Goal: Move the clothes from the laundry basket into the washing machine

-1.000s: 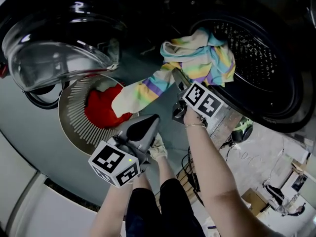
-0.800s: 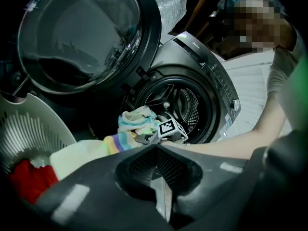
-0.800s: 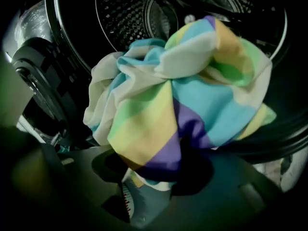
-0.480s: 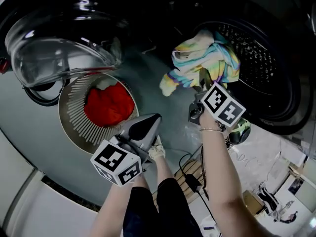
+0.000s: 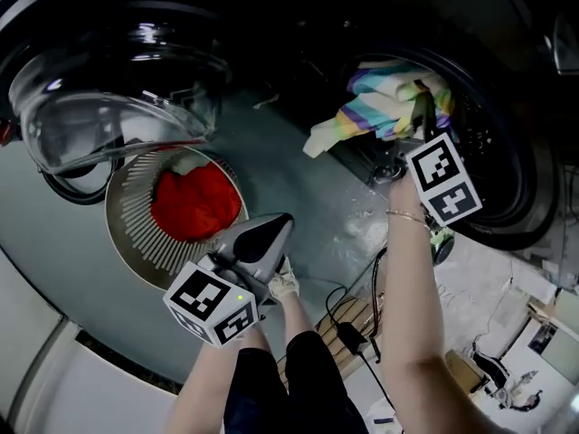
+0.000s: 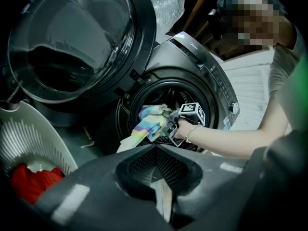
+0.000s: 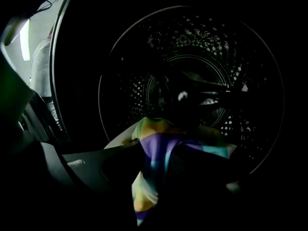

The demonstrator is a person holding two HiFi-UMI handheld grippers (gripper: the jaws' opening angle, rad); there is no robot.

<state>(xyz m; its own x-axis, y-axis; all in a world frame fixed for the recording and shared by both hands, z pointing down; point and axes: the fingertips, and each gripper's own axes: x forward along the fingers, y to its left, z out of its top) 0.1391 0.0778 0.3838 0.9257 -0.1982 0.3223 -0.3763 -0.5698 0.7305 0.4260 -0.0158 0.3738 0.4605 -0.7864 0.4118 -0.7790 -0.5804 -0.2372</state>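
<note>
Rainbow cloth [image 5: 380, 107] is pinched in the right gripper [image 5: 419, 102], jaws just closed. Push it far into the drum [image 7: 211, 42], tail too. Left gripper [image 5: 282, 220]: closed, empty.

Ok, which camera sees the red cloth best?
The head view: the red cloth lies in full view in the basket. The left gripper view catches only a bit at the edge; the right gripper view shows none.
</note>
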